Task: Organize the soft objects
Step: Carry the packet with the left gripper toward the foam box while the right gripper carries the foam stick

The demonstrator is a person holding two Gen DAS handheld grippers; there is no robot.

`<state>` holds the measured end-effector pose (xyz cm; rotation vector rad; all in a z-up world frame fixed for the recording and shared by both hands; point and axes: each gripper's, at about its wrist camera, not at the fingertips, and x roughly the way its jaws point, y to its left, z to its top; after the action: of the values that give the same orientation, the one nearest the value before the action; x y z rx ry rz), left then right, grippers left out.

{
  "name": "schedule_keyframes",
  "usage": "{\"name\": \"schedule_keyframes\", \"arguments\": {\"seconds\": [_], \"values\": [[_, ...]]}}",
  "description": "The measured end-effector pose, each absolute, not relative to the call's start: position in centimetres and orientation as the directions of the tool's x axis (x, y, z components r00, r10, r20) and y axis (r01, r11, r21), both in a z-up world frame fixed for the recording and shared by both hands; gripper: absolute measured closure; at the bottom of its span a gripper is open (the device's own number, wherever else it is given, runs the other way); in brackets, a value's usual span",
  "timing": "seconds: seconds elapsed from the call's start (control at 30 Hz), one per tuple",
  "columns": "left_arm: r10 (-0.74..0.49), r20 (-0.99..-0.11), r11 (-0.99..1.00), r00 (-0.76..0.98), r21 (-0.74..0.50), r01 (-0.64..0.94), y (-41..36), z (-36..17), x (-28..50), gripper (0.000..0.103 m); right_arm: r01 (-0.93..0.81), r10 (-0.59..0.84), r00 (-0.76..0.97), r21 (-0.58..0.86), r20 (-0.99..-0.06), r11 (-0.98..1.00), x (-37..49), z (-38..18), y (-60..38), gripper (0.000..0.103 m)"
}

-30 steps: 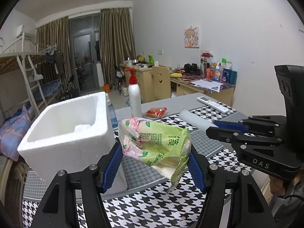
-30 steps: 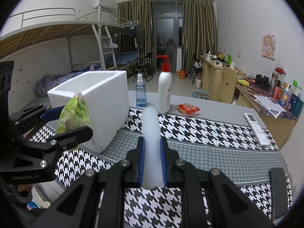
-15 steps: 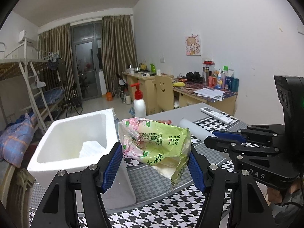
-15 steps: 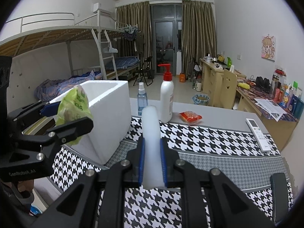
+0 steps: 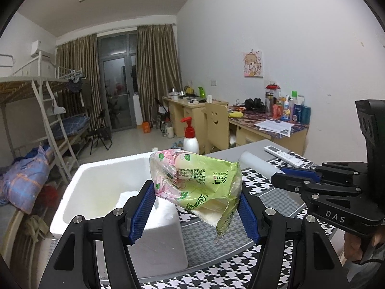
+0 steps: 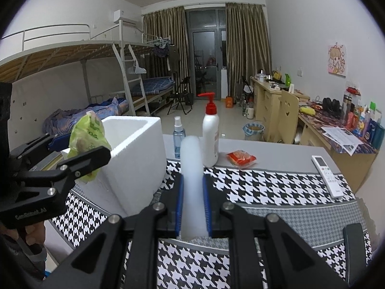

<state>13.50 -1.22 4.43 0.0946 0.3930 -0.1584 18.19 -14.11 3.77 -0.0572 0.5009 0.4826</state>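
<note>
Tissue pack (image 5: 197,187), green floral wrap, centre of left wrist view, pinched between jaws of left gripper (image 5: 196,213), held above right rim of foam box (image 5: 96,175). Right gripper (image 6: 193,207) jaws closed tight on white foam roll (image 6: 191,168), lower centre, over bench (image 6: 276,187). Step judged: carry to box. Next: shift pack left over opening, lower, release.

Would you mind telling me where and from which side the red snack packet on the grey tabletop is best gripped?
Grip the red snack packet across its narrower middle, coming straight down from above. It lies flat on the table, so no side edge is raised for fingers. The pump bottle stands close on its left, so I would line the fingers front to back, probably.
</note>
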Motion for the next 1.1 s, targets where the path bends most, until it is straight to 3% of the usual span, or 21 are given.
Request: {"name": "schedule_keyframes", "arguments": {"seconds": [0.57, 1.1], "values": [[-0.099, -0.371, 0.991, 0.923, 0.045, 0.125, 0.4, 5.9, 14.6, 0.036, -0.472, 0.448, 0.763, 0.07, -0.466, 0.879, 19.2, 5.0, -13.0, 0.084], [0.017, -0.381, 1.0, 0.924, 0.02, -0.01, 3.6, 6.1, 15.9, 0.036, -0.533, 0.506, 0.728, 0.083, -0.462, 0.842, 20.5, 5.9, -9.6, 0.084]]}}
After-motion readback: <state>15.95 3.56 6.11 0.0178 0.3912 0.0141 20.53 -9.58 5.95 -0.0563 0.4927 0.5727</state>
